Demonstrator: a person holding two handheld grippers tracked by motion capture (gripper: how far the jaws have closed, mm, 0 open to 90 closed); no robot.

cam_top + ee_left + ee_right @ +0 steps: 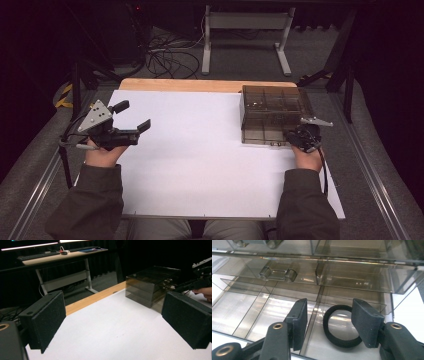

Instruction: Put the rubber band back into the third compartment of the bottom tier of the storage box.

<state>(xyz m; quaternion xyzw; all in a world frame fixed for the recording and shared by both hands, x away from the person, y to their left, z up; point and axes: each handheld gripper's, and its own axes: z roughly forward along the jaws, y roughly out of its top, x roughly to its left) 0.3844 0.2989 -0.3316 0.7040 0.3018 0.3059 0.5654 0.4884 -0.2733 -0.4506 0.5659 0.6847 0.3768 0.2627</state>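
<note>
High view, layout: smoked-plastic drawer organizer (pixel 272 114) at the far right of the white tabletop (pixel 200 155), standing partly on the wooden strip (pixel 200 85) along the far edge; put within easy reach of the right hand (pixel 307 157).

Right gripper view, drawer: bottom drawer (pixel 262 312) pulled out toward the camera, divided into compartments; open presumably so its contents can be reached from above.

Black hair tie: (pixel 342 326) lying flat on the floor of the drawer's right-hand compartment, just right of a divider wall.

Right gripper: (pixel 329 320) jaws spread, one pad left of the divider and one over the hair tie's right side; the tie sits between them and slightly below, contact with the right pad impossible to confirm. Spread this way, likely either to close on the tie or having just let it go; cannot tell which.

Right gripper, high view: (pixel 305 135) pressed up against the organizer's near front, low, matching the dip into the drawer.

Left gripper: (pixel 134 117) jaws wide apart, holding nothing, raised over the tabletop's left side, well apart from the organizer; apparently parked out of the way.

Left gripper view: aimed across the tabletop toward the organizer (pixel 150 287), probably ready to steady it if needed.
</note>
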